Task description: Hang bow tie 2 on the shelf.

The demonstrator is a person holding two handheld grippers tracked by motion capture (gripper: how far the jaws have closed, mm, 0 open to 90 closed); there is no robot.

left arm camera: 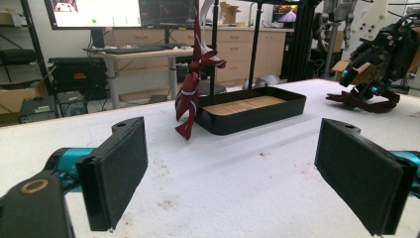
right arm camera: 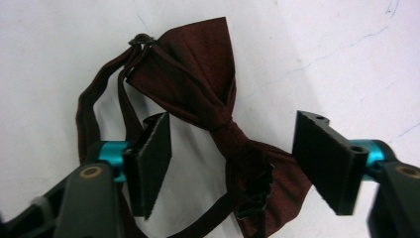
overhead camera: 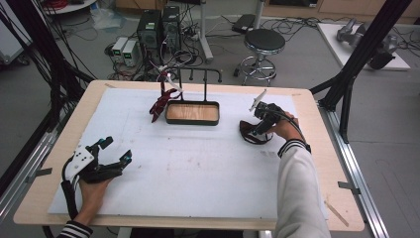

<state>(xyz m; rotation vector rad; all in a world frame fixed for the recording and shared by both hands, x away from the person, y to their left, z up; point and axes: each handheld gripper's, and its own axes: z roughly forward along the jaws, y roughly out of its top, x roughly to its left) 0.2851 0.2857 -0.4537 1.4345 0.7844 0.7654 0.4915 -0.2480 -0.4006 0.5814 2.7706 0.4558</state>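
Observation:
A dark maroon bow tie (right arm camera: 218,114) with its strap lies flat on the white mat; in the high view the bow tie (overhead camera: 249,135) sits right of centre. My right gripper (right arm camera: 230,158) hovers just over it, open, its jaws on either side of the knot without touching; from above the right gripper (overhead camera: 261,124) points down at it. My left gripper (left arm camera: 233,168) rests open near the front left of the mat, the left gripper (overhead camera: 115,151) holding nothing. A red patterned tie (overhead camera: 161,101) hangs from a black stand beside a wooden-bottomed tray (overhead camera: 192,113).
The black stand's posts (overhead camera: 205,84) rise behind the tray at the mat's far middle. The white mat (overhead camera: 198,168) covers most of the wooden table. A stool (overhead camera: 264,42), computers and cables stand on the floor beyond.

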